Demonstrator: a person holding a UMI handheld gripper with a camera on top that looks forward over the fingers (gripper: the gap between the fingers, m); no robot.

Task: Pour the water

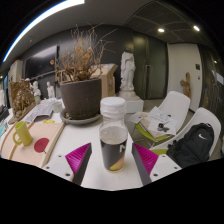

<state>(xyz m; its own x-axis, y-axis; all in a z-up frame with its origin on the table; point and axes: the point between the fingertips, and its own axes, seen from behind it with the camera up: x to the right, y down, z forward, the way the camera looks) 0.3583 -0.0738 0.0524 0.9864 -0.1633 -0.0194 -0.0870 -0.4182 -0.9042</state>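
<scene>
A small bottle point(113, 128) with a wide white cap and a dark label stands upright on the white table point(70, 140). It stands between my gripper's point(112, 160) two fingers, whose magenta pads flank its lower half. A narrow gap shows at each side of the bottle, so the gripper is open about it. A yellow-green cup point(22, 131) sits on a wooden tray point(18, 150) off to the left of the fingers.
A large dark pot with dry brown branches point(80, 92) stands just beyond the bottle. A white statue point(127, 72) rises behind it. Papers and a white chair point(178, 104) lie to the right, with a black object point(194, 146) beside the right finger.
</scene>
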